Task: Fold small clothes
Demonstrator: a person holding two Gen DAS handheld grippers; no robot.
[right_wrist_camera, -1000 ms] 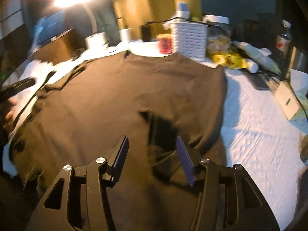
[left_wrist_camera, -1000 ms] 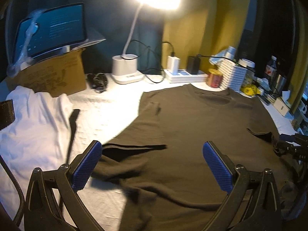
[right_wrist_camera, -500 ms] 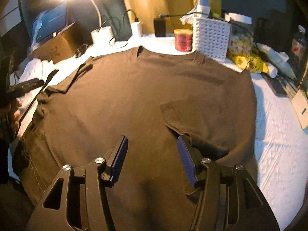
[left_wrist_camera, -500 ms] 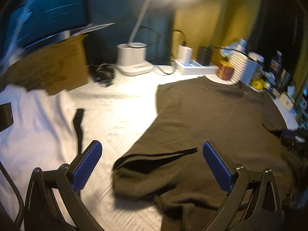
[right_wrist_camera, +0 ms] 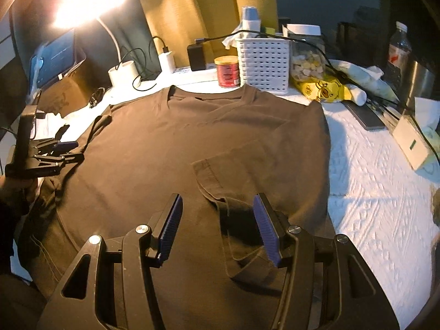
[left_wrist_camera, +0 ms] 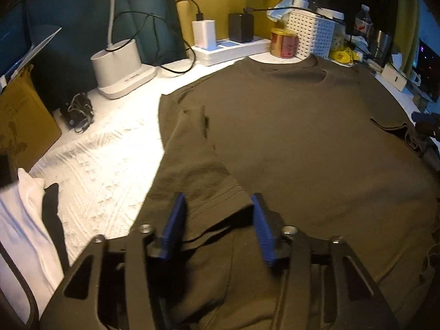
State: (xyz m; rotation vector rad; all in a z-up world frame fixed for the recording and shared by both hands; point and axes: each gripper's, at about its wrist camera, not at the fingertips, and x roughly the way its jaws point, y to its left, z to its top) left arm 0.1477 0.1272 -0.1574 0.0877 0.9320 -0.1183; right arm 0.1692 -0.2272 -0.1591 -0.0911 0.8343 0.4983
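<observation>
A dark brown T-shirt (left_wrist_camera: 302, 143) lies spread flat on the white textured cloth (left_wrist_camera: 110, 159), collar toward the back. My left gripper (left_wrist_camera: 218, 216) hangs low over its left sleeve (left_wrist_camera: 203, 181). The sleeve hem lies between the blue pads (left_wrist_camera: 176, 220), which are closing but not pressing on it. In the right wrist view the left gripper (right_wrist_camera: 66, 151) sits at the shirt's left edge. My right gripper (right_wrist_camera: 218, 220) stands open over the right sleeve (right_wrist_camera: 233, 170), which is folded inward onto the shirt body (right_wrist_camera: 165, 151). A loose sleeve edge lies between its pads without being pinched.
Along the back stand a lamp base (left_wrist_camera: 121, 66), a power strip with chargers (left_wrist_camera: 225, 49), a red can (right_wrist_camera: 227, 71) and a white basket (right_wrist_camera: 264, 63). A cardboard box (left_wrist_camera: 22, 118) and a white garment (left_wrist_camera: 24, 220) are at the left. Snacks, a bottle and boxes crowd the right.
My left gripper has moved right and down from the bare cloth onto the left sleeve, and its jaws have narrowed a lot. The right gripper has hardly moved and keeps the same opening.
</observation>
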